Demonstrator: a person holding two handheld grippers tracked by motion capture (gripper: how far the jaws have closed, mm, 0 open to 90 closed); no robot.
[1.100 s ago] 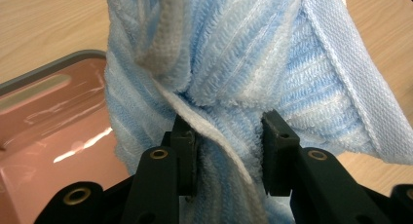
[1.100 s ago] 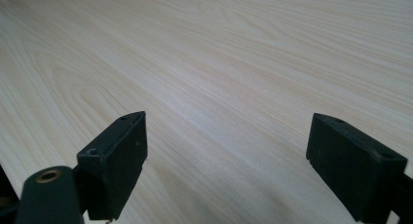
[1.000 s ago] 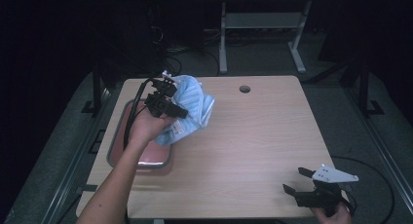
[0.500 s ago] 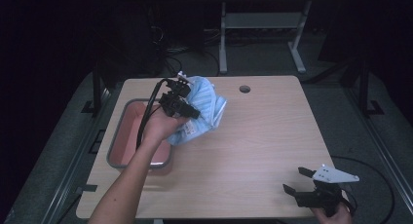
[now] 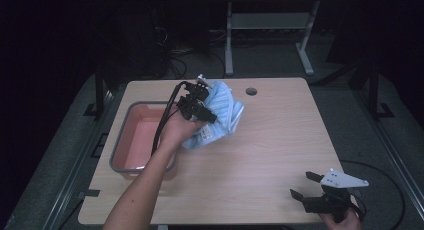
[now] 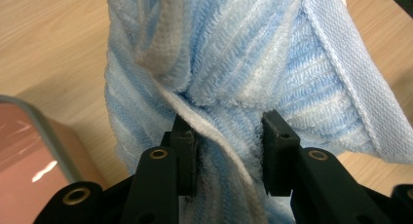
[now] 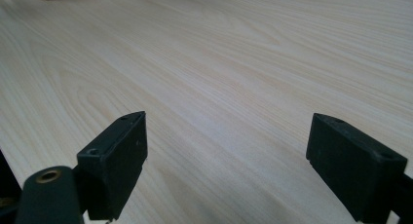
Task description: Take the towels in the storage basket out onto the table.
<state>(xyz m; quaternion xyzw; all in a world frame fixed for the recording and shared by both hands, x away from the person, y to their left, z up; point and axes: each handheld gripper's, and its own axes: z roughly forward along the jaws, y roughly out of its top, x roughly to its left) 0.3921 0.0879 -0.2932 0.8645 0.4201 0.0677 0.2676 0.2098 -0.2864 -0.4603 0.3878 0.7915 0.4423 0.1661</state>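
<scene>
A light blue striped towel [image 5: 222,115] hangs bunched above the wooden table [image 5: 270,150], just right of the pink tub [image 5: 131,140]. My left gripper [image 5: 206,116] is shut on a fold of the towel [image 6: 234,73]; its two black pads [image 6: 184,151] pinch the cloth between them. A white label shows on the towel's lower part. Near the table's front right corner my right gripper [image 5: 304,186] stands open. In the right gripper view that gripper [image 7: 226,160] has its jaws wide apart over bare wood, with nothing between them.
The pink tub with a grey rim sits at the table's left side. A round cable hole [image 5: 251,91] lies near the far edge. Beyond the table are a dark floor, cables and a white desk frame [image 5: 265,25].
My left gripper has carried the towel to the right, away from over the tub and slightly lower. The right gripper has kept still.
</scene>
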